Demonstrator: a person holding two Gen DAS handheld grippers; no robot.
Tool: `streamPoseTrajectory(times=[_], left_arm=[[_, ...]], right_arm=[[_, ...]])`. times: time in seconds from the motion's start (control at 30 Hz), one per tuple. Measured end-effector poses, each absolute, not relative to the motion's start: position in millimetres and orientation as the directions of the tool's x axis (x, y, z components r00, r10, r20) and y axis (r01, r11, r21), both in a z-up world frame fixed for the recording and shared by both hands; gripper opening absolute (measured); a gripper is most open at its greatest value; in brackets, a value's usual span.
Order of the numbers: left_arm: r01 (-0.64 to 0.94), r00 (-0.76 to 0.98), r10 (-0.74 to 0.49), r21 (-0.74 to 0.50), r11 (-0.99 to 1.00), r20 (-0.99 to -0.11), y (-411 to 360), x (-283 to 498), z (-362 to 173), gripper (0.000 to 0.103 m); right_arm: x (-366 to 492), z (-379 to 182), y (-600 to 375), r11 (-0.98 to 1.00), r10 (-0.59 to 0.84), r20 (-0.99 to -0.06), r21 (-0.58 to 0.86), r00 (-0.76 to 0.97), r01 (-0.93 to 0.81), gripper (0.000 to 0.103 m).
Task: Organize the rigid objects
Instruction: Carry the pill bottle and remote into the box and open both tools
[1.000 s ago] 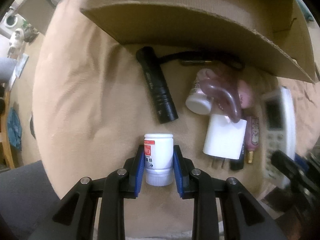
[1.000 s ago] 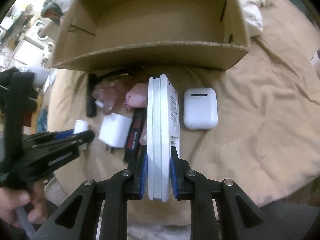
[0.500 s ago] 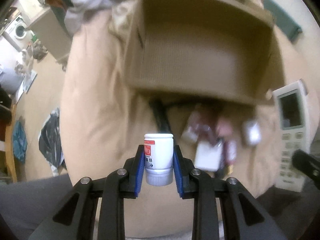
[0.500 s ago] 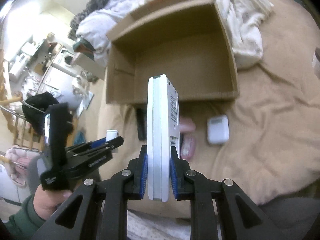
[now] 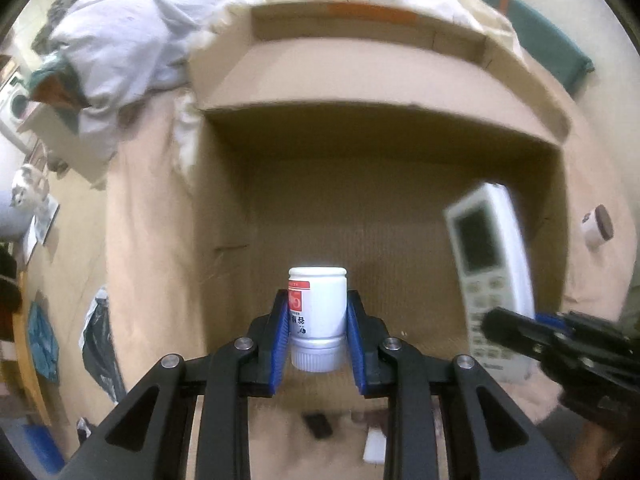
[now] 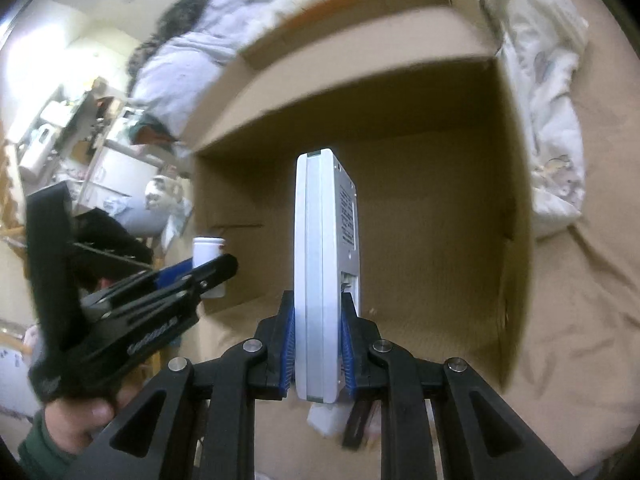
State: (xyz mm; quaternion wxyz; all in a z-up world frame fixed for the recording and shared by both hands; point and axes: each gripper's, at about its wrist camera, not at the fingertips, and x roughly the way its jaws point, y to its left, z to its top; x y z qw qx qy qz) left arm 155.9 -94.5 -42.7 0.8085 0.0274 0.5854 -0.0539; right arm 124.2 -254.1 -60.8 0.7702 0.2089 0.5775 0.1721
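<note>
- The bed (image 6: 580,320), under a tan cover, carries everything; it fills the lower right of the right wrist view, and its soft surface is probably why loose things are being collected into a container.
- The cardboard box (image 5: 360,116) lies open across the centre of both views, flaps folded out, so its bare floor is reachable from above. It looks empty, which suggests the sorting is at an early stage.
- A heap of pale bedding (image 5: 132,32) sits at the upper left, pushed clear of the box mouth.
- The remote control (image 6: 324,272) stands on edge at frame centre, above the box floor. The right gripper (image 6: 318,350) clamps its lower end across the thin faces, a narrow grip that keeps the long body from swinging.
- The white pill bottle (image 5: 317,312) hangs cap-down at lower centre over the box opening. The left gripper (image 5: 317,340) squeezes its round body between blue pads, likely ready to release it inside.
</note>
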Motion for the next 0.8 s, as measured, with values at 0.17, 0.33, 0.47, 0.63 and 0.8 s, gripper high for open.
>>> streamPoseTrajectory(times=[0.17,0.33,0.47,0.63,0.8], left_arm=[[0.133,0.281,-0.079,-0.042,0.99,-0.956,-95.9,165.0,-78.7,0.024],[0.135,0.275,-0.055,-0.018,0.991,-0.96,-95.8,166.7,-90.1,0.024],[0.147,0.278,-0.023,0.018,0.989,-0.96,-104.4,168.2,-93.4,0.024],[0.2,0.301,0.032,0.096,0.975,-0.953,-118.1,159.4,-97.5,0.024],[0.191,0.276,0.026,0.082,0.978,-0.961,-118.2,160.9,-105.0,0.024]], right_arm=[[141.5,-94.9,-241.5,0.851,0.513,-0.825,0.524,0.237,-0.017,0.021],[150.9,-118.9,-236.0,0.811,0.567,-0.798,0.584,0.206,0.03,0.021],[154.1,-122.2,-228.9,0.826,0.548,-0.809,0.563,0.211,0.013,0.022],[154.0,-127.4,-232.2,0.847,0.511,-0.835,0.53,0.207,0.046,0.025],[153.3,-126.1,-232.1,0.892,0.435,-0.876,0.451,0.207,0.034,0.025]])
